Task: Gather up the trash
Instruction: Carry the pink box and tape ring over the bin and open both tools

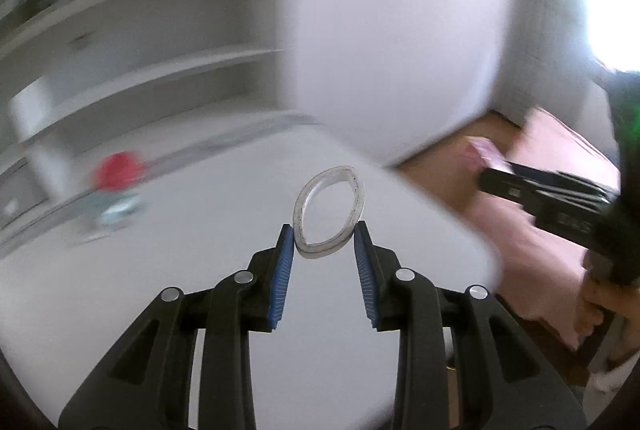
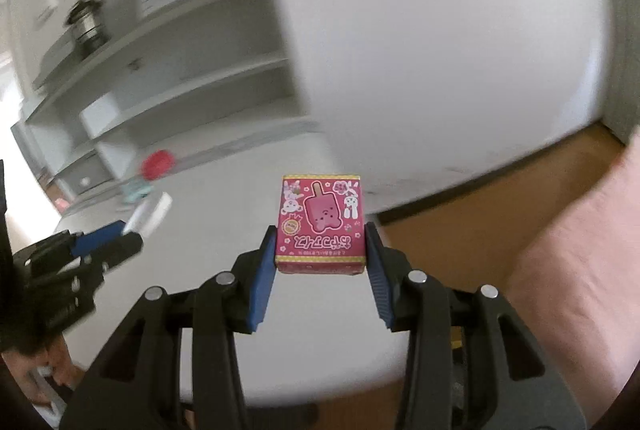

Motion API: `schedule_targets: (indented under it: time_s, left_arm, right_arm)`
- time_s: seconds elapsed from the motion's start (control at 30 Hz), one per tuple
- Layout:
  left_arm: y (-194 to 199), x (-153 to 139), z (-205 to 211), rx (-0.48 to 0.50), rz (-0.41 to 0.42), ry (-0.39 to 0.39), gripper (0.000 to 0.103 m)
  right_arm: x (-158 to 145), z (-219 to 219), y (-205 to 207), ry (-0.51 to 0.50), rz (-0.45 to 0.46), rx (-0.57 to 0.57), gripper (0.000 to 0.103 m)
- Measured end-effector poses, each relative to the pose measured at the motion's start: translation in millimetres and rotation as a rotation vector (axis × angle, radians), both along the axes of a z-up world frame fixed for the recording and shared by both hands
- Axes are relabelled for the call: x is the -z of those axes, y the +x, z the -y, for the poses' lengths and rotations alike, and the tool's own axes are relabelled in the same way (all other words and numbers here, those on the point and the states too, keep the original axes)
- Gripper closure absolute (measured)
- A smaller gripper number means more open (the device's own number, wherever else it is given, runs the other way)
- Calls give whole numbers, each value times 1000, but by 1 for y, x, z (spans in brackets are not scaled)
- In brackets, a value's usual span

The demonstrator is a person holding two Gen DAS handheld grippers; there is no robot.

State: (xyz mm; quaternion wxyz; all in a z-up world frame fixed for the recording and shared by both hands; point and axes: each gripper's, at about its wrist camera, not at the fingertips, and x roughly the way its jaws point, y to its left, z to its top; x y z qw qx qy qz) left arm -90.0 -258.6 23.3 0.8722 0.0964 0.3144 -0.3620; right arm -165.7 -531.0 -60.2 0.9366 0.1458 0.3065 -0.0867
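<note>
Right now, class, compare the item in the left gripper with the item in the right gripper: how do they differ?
The clear ring is see-through and hollow; the pink box is opaque and solid-sided.
The clear ring is plain and squashed into an oval; the pink box is square-edged, printed with a cartoon ice lolly.
Both are pinched between blue-padded fingers above the white table.

The left tool (image 1: 325, 230) holds a plastic ring (image 1: 329, 217) over the table (image 1: 200, 290); the right tool (image 2: 321, 240) holds a small box (image 2: 321, 224). A round-topped object (image 2: 158, 161) lies far left on the table, shelves (image 2: 180, 69) behind it.
</note>
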Motion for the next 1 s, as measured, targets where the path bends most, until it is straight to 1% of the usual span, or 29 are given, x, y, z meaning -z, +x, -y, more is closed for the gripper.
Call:
schedule_targets:
  time_s: [0.1,0.13,0.17,0.23,0.3,0.37,0.43,0.47,0.53,0.57,0.6,0.63,0.67,0.7,0.83,1.0]
  left_arm:
    - [-55,17,64,132,-1,-3,73]
    - [-70,25,79,162,-12,-13,73]
    - [-86,40,98,198,-53,-15,73]
    - [-110,68,129,245,-100,22,73]
    - [-129,98,159,287,-158,77,73]
    - [-136,123,181,303,-202,131,73]
    - [-134,150,204,312,-259,187,73]
    - [-131,159,211,311,-275,208,73]
    - [-127,180,230,319,-277,268,73]
    - [-128,187,235,320,-281,290,73]
    - [-127,196,242,316,-310,310,73]
    - [-125,201,246,310,-333,311,73]
    - [-123,207,250,301,-362,312,73]
    - [-127,208,256,301,-372,315,73]
    - [-128,210,265,300,-389,327,73]
    - [-125,216,262,306,-423,323,73]
  right_arm:
    - [25,50,-42,1,-60,92,61]
    - [36,63,-52,1,-83,115,61]
    - [52,78,-63,9,-117,144,61]
    - [90,107,-81,75,-175,191,61]
    - [127,130,-92,129,-240,231,61]
    - [147,145,-95,152,-281,232,61]
    - [166,159,-96,178,-314,253,61]
    - [177,164,-97,197,-335,261,61]
    - [199,174,-98,238,-384,268,61]
    - [210,177,-98,253,-411,268,61]
    - [219,180,-99,267,-431,269,61]
    - [226,183,-100,284,-443,271,61]
    - [227,185,-102,293,-443,272,61]
    - [226,187,-103,298,-440,280,61]
    - [223,195,-110,314,-425,309,61]
    - [231,196,-107,328,-453,320,61]
